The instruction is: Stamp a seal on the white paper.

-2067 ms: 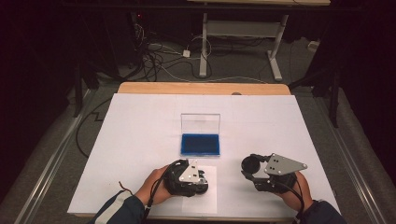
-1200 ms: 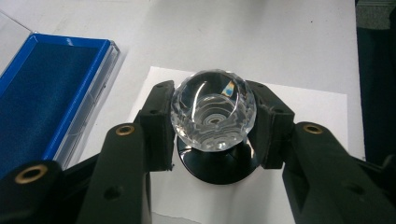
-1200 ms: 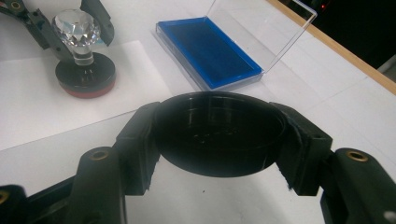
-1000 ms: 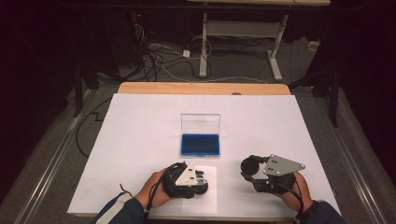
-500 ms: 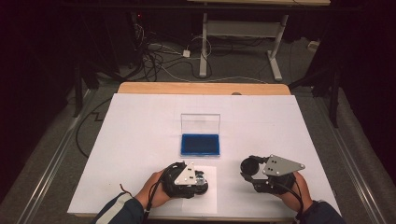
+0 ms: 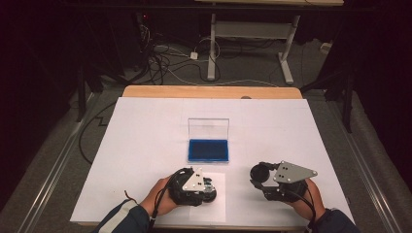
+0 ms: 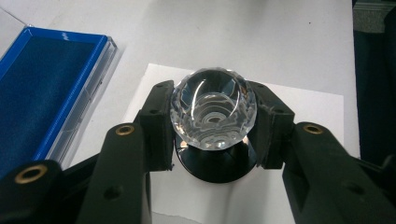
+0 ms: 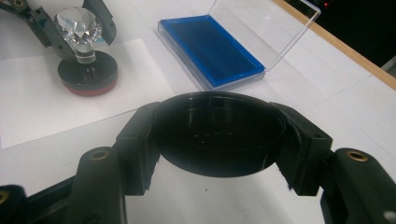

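The left gripper (image 6: pixel 208 183), at the lower middle of the high view, clamps the crystal knob (image 7: pixel 213 108) of a stamp standing on a paper sheet (image 6: pixel 217 204). The right gripper (image 6: pixel 258 175), lower right, grips the stamp's black cap (image 8: pixel 219 133). The stamp looks uncapped and probably goes next to the open blue ink pad (image 6: pixel 208 150) at centre; nothing stands between.

No readable text, label, brand or number anywhere, faint raised marks inside the black cap (image 8: pixel 219 135) stayed too blurred to read
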`<state>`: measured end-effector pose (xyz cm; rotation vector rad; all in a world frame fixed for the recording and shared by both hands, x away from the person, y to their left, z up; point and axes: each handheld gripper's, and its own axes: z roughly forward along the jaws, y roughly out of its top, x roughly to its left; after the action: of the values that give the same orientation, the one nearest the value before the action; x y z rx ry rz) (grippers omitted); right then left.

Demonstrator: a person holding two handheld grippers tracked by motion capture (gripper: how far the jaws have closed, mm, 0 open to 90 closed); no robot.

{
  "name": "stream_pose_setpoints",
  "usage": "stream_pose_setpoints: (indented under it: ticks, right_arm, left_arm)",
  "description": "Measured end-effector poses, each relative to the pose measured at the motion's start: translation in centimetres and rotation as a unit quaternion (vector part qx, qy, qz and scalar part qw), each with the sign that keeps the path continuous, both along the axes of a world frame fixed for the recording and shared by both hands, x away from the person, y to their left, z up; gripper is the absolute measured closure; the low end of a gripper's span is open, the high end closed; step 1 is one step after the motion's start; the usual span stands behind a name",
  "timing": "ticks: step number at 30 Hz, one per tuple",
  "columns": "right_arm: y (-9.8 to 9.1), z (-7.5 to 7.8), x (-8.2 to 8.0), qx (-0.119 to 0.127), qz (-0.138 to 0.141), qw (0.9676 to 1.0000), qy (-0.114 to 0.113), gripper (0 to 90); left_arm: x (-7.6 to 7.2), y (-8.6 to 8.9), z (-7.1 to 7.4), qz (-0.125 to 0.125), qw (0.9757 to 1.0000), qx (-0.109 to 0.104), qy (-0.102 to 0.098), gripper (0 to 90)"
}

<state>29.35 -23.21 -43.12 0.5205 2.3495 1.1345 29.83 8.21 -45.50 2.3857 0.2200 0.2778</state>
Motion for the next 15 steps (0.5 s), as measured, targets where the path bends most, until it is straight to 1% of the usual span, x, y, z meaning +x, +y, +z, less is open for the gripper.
stream_pose_setpoints:
  ticks: [2,4,6,7,9,10,11,12,15]
  right_arm:
    - [0.0,0.0,0.0,-0.001,0.001,1.0,0.0,38.6]
    - [0.0,0.0,0.0,-0.001,0.0,1.0,0.0,38.6]
    - [-0.1,0.1,0.0,0.001,-0.001,1.0,-0.001,38.6]
    - [-0.1,0.1,0.0,0.002,-0.001,1.0,-0.001,38.6]
    - [-0.2,0.1,0.1,0.003,-0.002,1.0,0.0,38.6]
    - [-0.2,0.1,0.1,0.002,-0.002,1.0,0.0,38.6]
    - [-0.2,0.1,0.1,0.002,-0.002,1.0,0.0,38.6]
    - [-0.2,0.1,0.1,0.002,-0.002,1.0,-0.001,38.6]
    - [-0.2,0.1,0.1,0.003,-0.003,1.0,0.0,38.6]
  left_arm:
    - [0.1,0.0,0.0,0.001,1.0,-0.004,0.007,54.6]
    - [0.2,0.0,0.2,0.0,1.0,0.001,0.007,54.6]
    - [0.2,0.0,0.3,0.002,1.0,0.005,0.004,54.6]
    - [0.3,0.0,0.4,0.003,1.0,0.005,0.006,54.6]
    - [0.5,0.3,0.8,0.008,0.9999,-0.002,0.009,54.7]
    - [0.6,0.5,1.2,0.01,0.9999,-0.004,0.007,54.6]
    - [0.7,0.6,1.6,0.014,0.9999,-0.008,0.0,54.6]
    - [0.8,0.8,2.0,0.017,0.9997,-0.016,0.0,54.6]
    - [1.0,1.1,2.8,0.023,0.9994,-0.025,-0.011,54.6]
